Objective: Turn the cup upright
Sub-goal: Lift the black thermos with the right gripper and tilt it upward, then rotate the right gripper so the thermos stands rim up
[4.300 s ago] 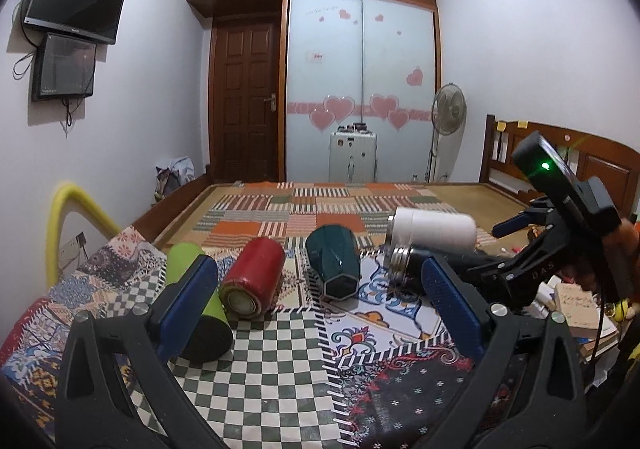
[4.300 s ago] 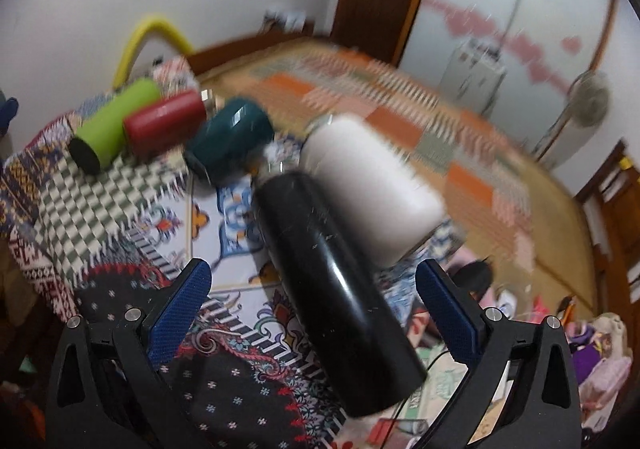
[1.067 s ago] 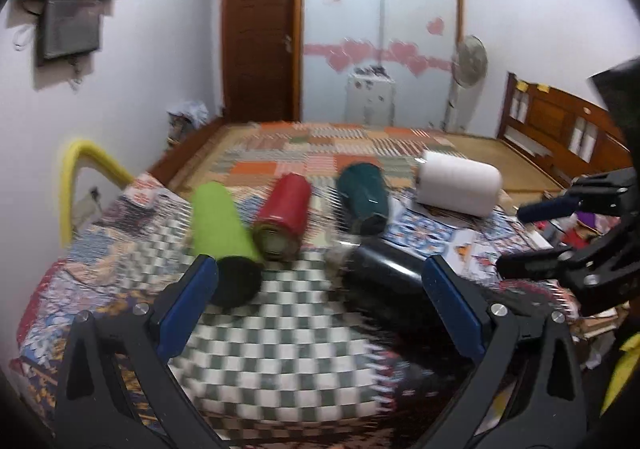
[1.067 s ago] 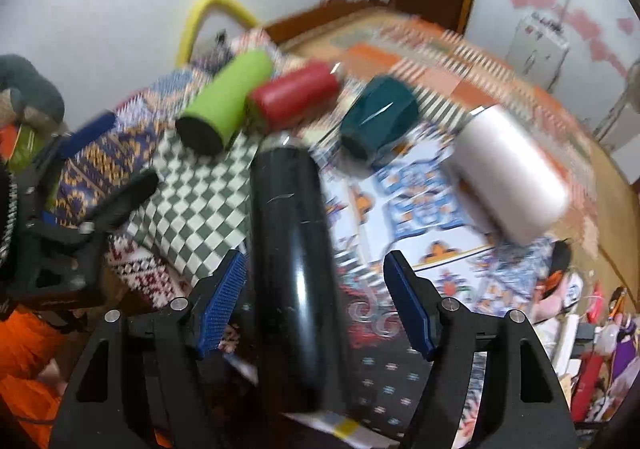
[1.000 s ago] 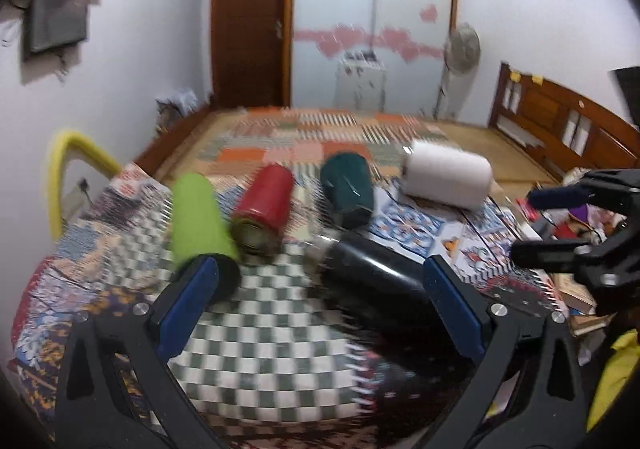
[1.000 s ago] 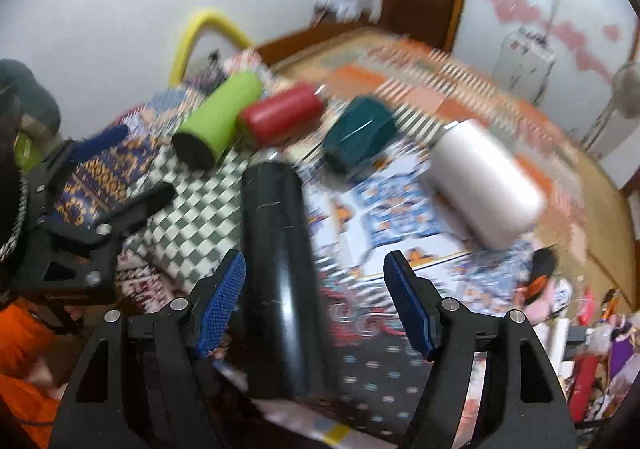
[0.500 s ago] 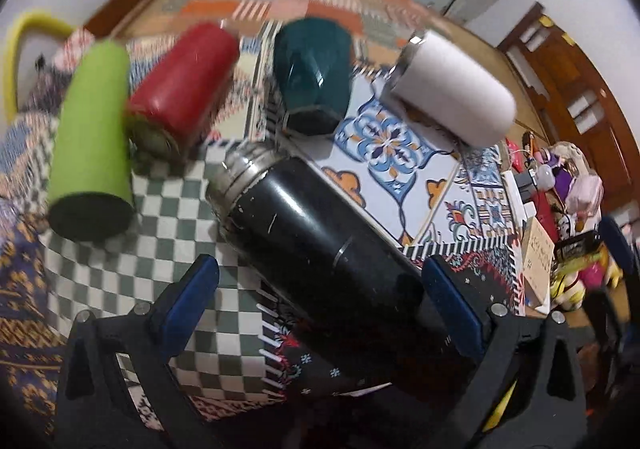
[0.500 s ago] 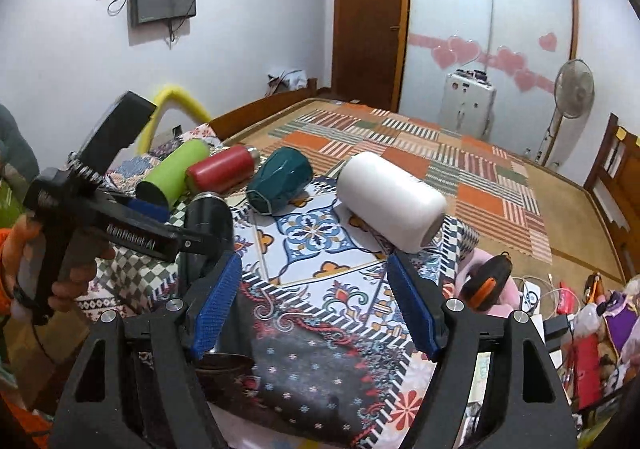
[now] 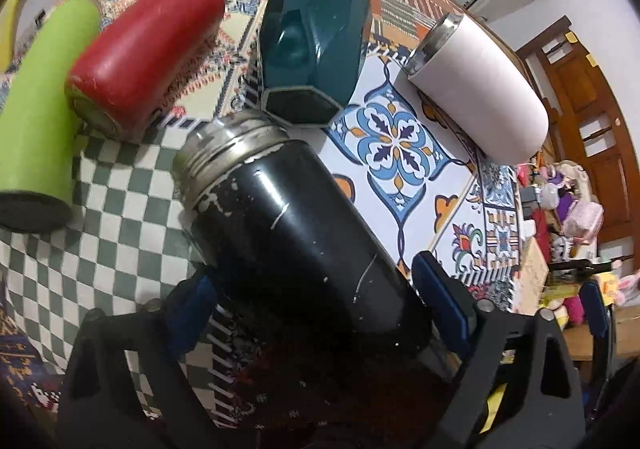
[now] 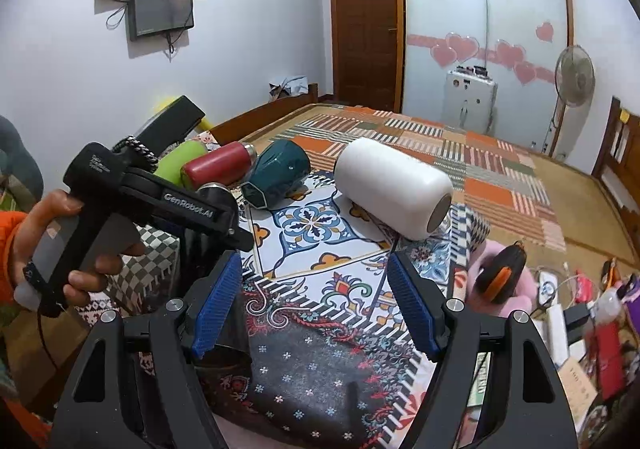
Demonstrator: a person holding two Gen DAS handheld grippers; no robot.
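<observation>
Gripping the black flask (image 9: 296, 241) low on its body, the left gripper (image 9: 316, 289) holds it upright at the patterned cloth's (image 10: 320, 289) nine-o'clock edge; the right gripper (image 10: 314, 305) hangs open, empty.

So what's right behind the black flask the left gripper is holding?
Behind the black flask, past its steel neck, the dark green cup lies on its side on the patterned cloth. The flask's body hides the cloth under it.

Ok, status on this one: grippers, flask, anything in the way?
Left gripper shut on black flask, flask upright. Right gripper open, empty. Teal cup lies close behind.
</observation>
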